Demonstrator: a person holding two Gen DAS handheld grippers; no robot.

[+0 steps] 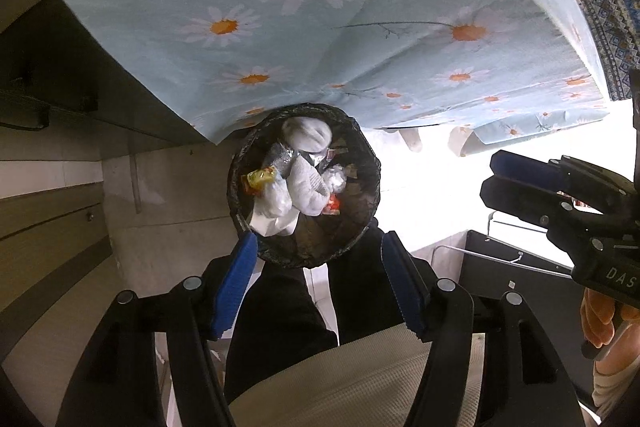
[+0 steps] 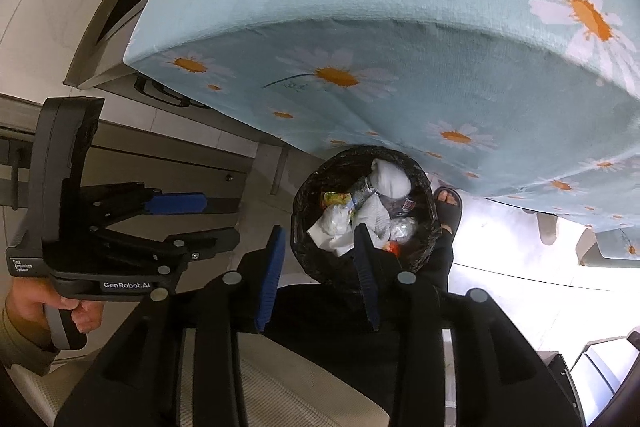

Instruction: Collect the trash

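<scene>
While the left wrist camera looks steeply down, the left gripper (image 1: pixel 316 279) shows two black plastic arms with ribbed blue pads, standing apart with nothing between them. Below them is the trash bin (image 1: pixel 240 163), round, lined with a shiny, wrinkled black bag. Inside it lies the trash (image 1: pixel 304 179): crumpled white tissues, a silver foil piece, clear plastic, and yellow and orange wrappers. The bin stands on the pale floor, right at the hanging edge of a light blue tablecloth (image 1: pixel 160 7) printed with white daisies. At the right edge is the right gripper (image 1: pixel 492 173), seen from the side.

From the right wrist camera, the right gripper (image 2: pixel 320 263) has its blue pads a little apart, holding nothing. The trash bin (image 2: pixel 304 219) sits just beyond its fingertips, full with the same soft, crushed trash (image 2: pixel 372 207). The left gripper (image 2: pixel 222 217) is on the left, a hand (image 2: pixel 28 303) around its handle. A sandalled foot (image 2: pixel 448 201) stands just beside the bin.
</scene>
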